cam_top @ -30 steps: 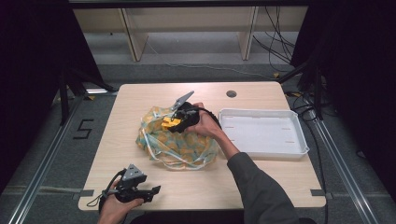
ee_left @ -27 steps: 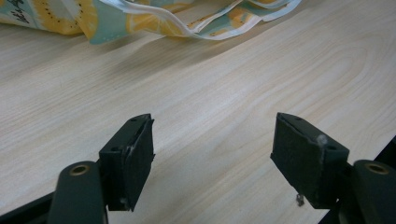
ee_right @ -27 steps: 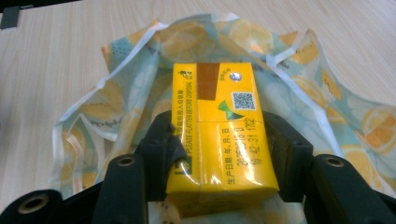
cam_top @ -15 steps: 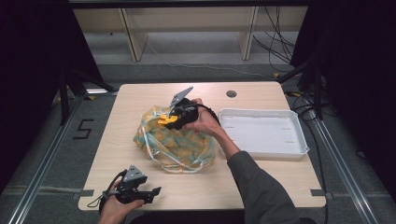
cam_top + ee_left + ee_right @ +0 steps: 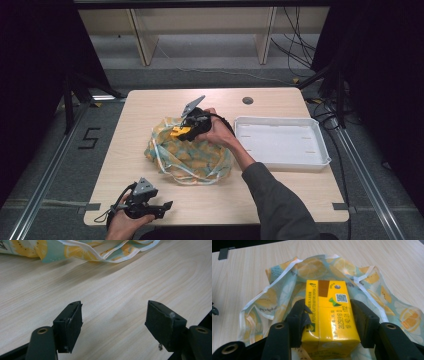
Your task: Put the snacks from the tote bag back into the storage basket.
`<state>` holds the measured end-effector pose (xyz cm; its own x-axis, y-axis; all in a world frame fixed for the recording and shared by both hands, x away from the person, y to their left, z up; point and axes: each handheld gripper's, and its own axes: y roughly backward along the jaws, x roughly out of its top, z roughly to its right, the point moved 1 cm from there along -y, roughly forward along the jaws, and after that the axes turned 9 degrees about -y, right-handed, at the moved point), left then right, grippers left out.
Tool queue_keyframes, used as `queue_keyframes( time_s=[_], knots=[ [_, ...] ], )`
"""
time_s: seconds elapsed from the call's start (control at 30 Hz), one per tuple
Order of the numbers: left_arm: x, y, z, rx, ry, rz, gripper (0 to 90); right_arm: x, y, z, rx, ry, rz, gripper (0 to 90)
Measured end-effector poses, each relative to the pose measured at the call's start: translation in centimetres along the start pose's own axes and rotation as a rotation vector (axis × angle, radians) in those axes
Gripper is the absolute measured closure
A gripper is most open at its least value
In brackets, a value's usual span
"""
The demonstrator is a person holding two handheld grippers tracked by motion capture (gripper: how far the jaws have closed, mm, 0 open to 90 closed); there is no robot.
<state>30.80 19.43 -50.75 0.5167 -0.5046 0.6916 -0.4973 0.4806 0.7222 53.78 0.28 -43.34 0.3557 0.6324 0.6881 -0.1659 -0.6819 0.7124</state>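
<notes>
The right gripper (image 5: 329,325) is clamped on a yellow drink carton (image 5: 329,315), directly above a lemon-print bag (image 5: 274,300). The left gripper (image 5: 113,327) rests apart, empty, on the worktop (image 5: 120,282). Keep the carton level and squeeze gently.

Table (image 5: 150,107) evenly lit from overhead; surroundings fall to near-black. Soft shadow under cloth (image 5: 82,251) edge. Glare on yellow carton (image 5: 329,317) (gripper views slightly grainy, jaws soft-focused).
</notes>
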Motion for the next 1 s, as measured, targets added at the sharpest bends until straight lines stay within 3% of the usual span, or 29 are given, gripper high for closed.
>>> queue_keyframes(
  time_s=[0.07,0.1,0.2,0.23,0.27,0.3,0.57,0.63,0.67,0.77,0.8,0.87,0.93,1.0],
  knots=[
    [0.02,-0.01,0.10,-0.002,0.006,0.003,29.1,-0.03,-0.01,-0.01,0.002,-0.008,0.003,50.4],
    [-0.01,0.16,-0.02,-0.015,-0.017,-0.018,29.1,-0.01,-0.01,0.09,0.003,0.002,0.006,50.4],
    [0.00,0.00,0.11,-0.012,-0.006,-0.004,29.1,-0.09,0.09,0.14,0.009,-0.003,-0.002,50.2],
    [-0.01,0.04,0.06,-0.014,-0.023,-0.012,29.1,-0.09,0.09,0.14,0.009,-0.003,-0.002,50.2],
    [0.03,-0.12,0.27,-0.007,0.002,0.001,29.1,-0.22,0.19,0.17,0.001,0.002,-0.007,50.1],
    [0.03,-0.12,0.27,-0.007,0.002,0.001,29.1,-0.26,0.24,0.14,0.001,0.007,-0.011,50.0],
    [0.04,-0.08,0.30,-0.021,-0.024,-0.014,28.7,-0.51,0.39,-0.05,0.005,0.010,-0.031,49.2],
    [0.06,-0.21,0.41,-0.014,-0.009,-0.005,28.8,-0.63,0.39,-0.10,0.010,-0.002,-0.040,49.2],
    [0.05,-0.06,0.29,-0.026,-0.030,-0.020,28.8,-0.61,0.33,-0.08,0.023,-0.002,-0.041,48.6],
    [0.04,-0.09,0.33,-0.028,-0.025,-0.017,28.7,-0.61,0.22,-0.08,0.025,-0.014,-0.045,47.0],
    [0.02,-0.17,0.44,-0.031,-0.005,-0.012,28.7,-0.56,0.22,-0.05,0.029,-0.014,-0.044,45.7],
    [0.01,-0.17,0.45,-0.033,-0.007,-0.014,28.8,-0.50,0.27,-0.05,0.033,-0.031,-0.032,42.3],
    [0.00,-0.13,0.39,-0.034,-0.016,-0.023,28.8,-0.45,0.32,-0.03,0.039,-0.045,-0.023,43.4],
    [0.02,-0.24,0.54,-0.029,0.001,-0.006,28.7,-0.39,0.50,0.06,0.042,-0.065,-0.014,47.0]
  ],
)
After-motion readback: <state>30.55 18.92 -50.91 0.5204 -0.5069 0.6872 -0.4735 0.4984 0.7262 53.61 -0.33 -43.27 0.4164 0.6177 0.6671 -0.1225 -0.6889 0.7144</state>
